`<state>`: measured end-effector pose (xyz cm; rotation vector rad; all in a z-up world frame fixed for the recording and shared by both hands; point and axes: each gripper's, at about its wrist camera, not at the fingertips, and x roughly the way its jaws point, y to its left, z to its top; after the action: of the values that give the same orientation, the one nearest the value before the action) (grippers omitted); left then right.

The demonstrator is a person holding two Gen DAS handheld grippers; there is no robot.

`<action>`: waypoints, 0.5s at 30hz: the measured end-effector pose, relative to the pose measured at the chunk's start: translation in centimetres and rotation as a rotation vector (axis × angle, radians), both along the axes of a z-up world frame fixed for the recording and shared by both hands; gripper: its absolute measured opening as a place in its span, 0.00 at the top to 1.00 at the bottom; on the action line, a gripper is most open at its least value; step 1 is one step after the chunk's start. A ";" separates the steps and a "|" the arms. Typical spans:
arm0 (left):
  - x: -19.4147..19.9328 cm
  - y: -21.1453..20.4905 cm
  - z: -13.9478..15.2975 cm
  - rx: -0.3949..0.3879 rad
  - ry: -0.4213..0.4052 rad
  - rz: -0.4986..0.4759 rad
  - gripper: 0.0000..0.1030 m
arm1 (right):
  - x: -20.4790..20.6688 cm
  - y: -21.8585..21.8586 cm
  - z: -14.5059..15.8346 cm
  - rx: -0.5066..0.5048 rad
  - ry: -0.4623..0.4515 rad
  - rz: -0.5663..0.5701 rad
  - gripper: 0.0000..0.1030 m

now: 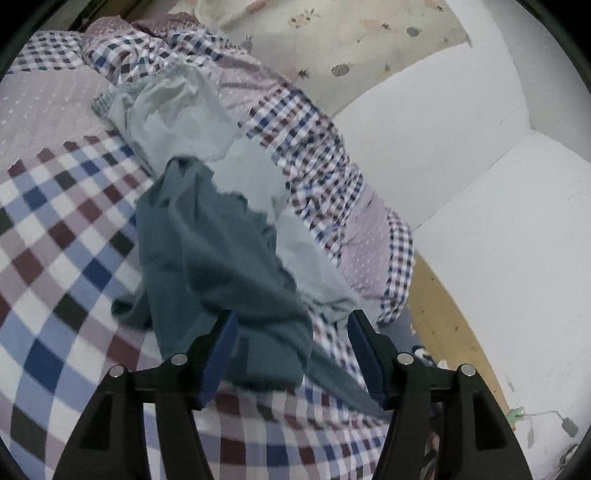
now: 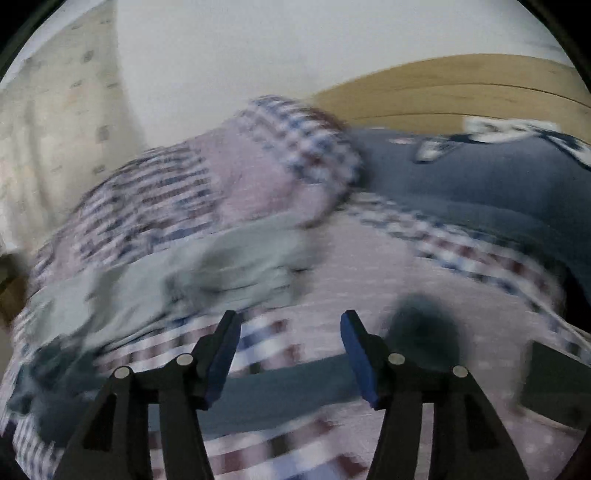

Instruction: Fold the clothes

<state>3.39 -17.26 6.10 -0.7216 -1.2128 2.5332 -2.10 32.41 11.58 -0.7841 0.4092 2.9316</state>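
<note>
While the teal garment [image 1: 221,266] lies crumpled on the checked quilt [image 1: 55,229], both grippers hover above it. Left gripper [image 1: 291,332] and right gripper [image 2: 290,332] jaws stand apart, gripping nothing.

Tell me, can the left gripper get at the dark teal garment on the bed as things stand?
Probably yes: the left gripper is open, with the dark teal garment lying uncovered on the checked bedspread directly between and ahead of its fingers.

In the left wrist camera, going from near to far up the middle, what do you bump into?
Left gripper with open jaws → dark teal garment → pale blue garment → bunched checked quilt → flowery fabric at the back.
</note>
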 end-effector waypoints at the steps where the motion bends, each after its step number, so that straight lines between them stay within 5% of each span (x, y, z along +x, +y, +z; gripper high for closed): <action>1: -0.1 -0.5 0.0 0.007 0.008 0.005 0.36 | -0.2 -1.4 -0.1 0.007 0.000 0.067 0.41; 7: -1.7 -1.0 -1.0 0.013 -0.063 0.011 0.36 | -1.0 -6.4 -1.8 -0.032 -0.055 0.287 0.41; 15: -3.4 -1.6 -2.0 0.045 -0.108 -0.004 0.37 | -1.5 -10.4 -3.7 -0.040 -0.116 0.410 0.41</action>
<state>-0.04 -18.90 4.08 -0.8594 -1.2958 2.4839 -3.58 21.97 7.83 -1.1618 0.3321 3.2304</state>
